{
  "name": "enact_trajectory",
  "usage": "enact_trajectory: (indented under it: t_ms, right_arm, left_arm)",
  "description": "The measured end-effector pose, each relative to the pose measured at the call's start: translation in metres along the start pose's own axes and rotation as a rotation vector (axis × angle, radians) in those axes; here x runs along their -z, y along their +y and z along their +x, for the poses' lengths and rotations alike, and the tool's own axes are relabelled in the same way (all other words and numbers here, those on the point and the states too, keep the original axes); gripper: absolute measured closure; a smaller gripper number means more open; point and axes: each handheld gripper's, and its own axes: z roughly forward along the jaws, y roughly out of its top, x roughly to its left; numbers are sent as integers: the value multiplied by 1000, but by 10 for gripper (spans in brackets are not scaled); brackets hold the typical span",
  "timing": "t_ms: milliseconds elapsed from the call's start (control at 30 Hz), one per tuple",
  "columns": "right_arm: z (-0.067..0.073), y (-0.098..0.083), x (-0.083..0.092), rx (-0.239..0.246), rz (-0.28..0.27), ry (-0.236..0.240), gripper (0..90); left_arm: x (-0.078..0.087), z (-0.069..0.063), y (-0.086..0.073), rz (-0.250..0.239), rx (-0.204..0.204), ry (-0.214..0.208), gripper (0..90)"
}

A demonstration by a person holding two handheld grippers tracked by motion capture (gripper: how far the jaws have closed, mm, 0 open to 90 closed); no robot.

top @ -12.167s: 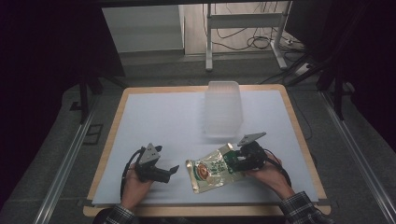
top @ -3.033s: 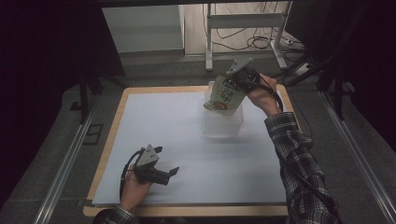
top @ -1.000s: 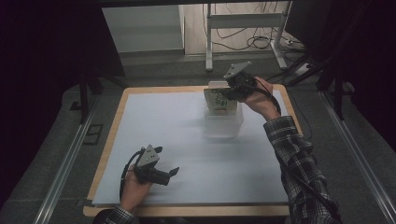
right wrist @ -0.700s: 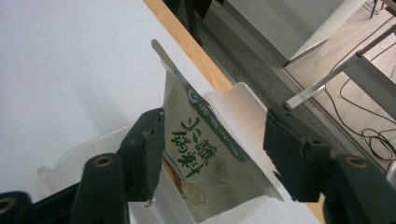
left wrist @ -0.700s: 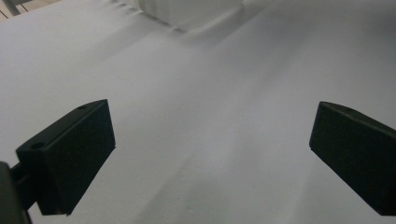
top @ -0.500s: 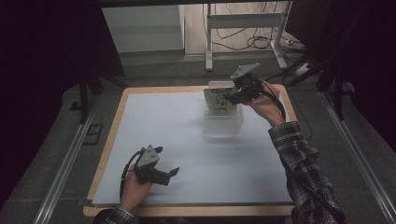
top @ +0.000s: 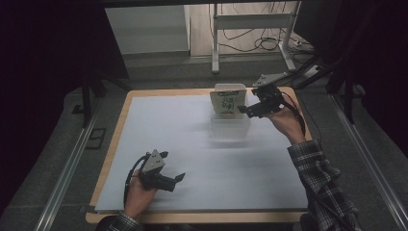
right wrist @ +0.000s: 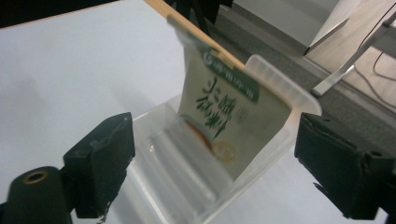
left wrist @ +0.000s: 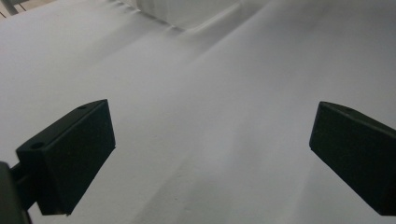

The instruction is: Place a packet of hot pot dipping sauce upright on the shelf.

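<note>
Jaws of the right gripper (right wrist: 212,182) spread wide; packet (right wrist: 224,121) stands seemingly upright in the bin (right wrist: 280,81).

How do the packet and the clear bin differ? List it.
1. The packet is printed green and white; the bin is see-through plastic.
2. The packet stands tilted on its edge; the bin sits flat on the table.
3. The packet is thin and floppy; the bin looks rigid.
Shared: neither is gripped.

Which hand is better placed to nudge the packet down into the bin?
Right. The right hand-held gripper hangs open beside the packet standing in the bin; the left hand-held gripper rests far off.
</note>
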Motion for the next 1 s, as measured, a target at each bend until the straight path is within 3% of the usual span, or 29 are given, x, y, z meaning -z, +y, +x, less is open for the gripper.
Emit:
enact_trajectory:
  t_ms: [200,567,867,1000]
  right_arm:
    - [10,-29,13,-57,-11,18,70]
    - [30,-77,30,-119,-38,34,42]
    - [46,-113,30,-132,-27,47,18]
    - [54,-128,27,-112,-11,57,14]
  left_arm:
    - [0,0,0,0,-1,0,2]
    - [-1,-1,0,3,-6,-1,2]
    - [-1,-2,0,3,-5,-2,2]
    - [-1,-2,0,3,-5,-1,2]
